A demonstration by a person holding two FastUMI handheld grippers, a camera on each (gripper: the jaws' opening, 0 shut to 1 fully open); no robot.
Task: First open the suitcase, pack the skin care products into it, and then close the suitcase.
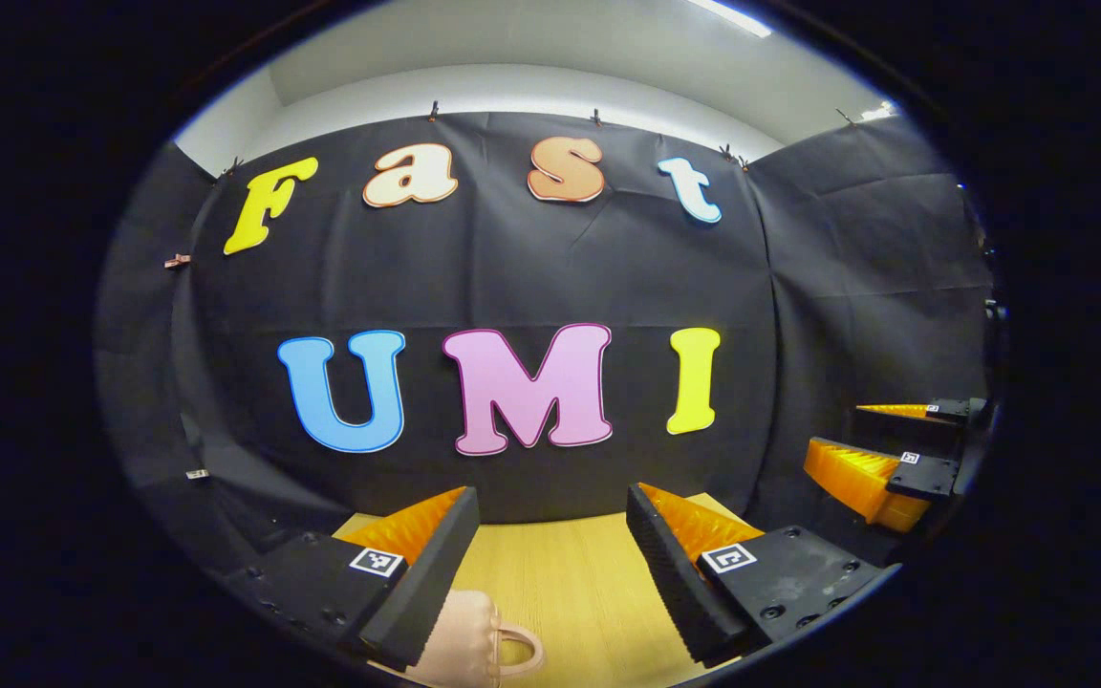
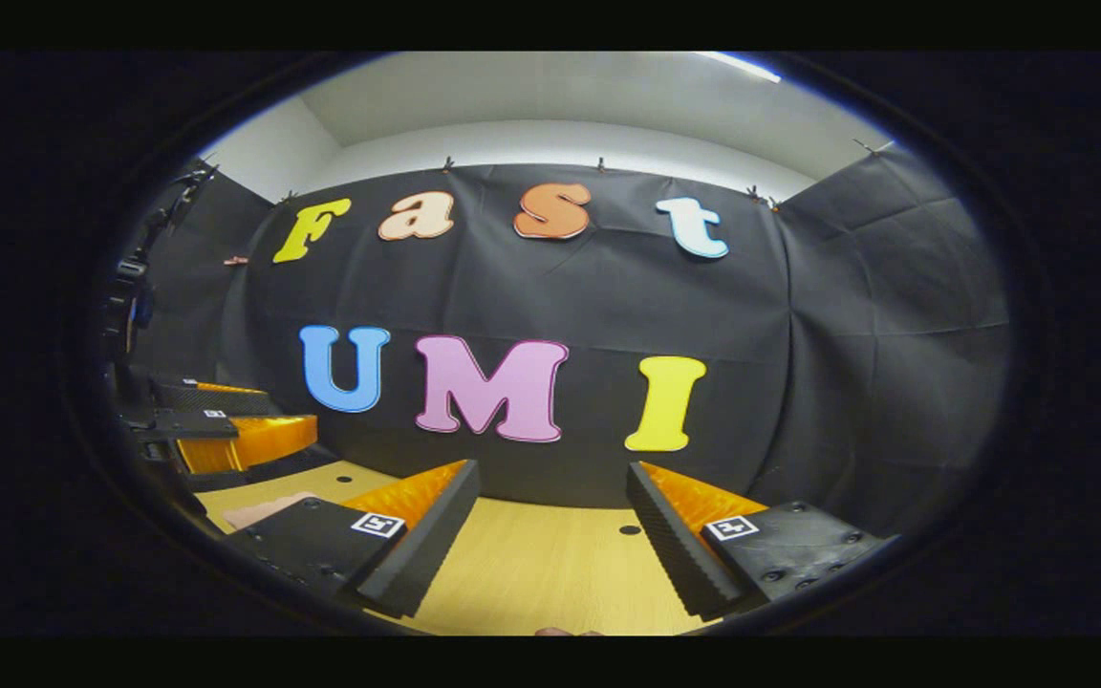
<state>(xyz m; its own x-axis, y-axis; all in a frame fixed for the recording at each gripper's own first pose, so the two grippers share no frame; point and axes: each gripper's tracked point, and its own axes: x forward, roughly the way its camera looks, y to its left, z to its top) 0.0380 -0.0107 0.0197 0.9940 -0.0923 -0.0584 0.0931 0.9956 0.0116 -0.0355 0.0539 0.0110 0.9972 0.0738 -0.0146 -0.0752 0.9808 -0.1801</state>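
Nearest to us in the left gripper view, a pale pink suitcase (image 1: 460,650) shows as a rounded edge with a looped handle (image 1: 522,650), lying on the wooden worktop (image 1: 570,583) partly beneath the left gripper (image 1: 552,564). Its fingers stand well apart and hold nothing. The right gripper (image 2: 552,549) hangs over bare worktop with its fingers spread too, empty. Each is also seen from the other's camera, off to one side.

We cannot tell whether the case is open or shut, and no skin care products are in sight, so we judge the scene fits either a case waiting to be opened or one packed and shut again. Both grippers look raised and level, facing the far wall.
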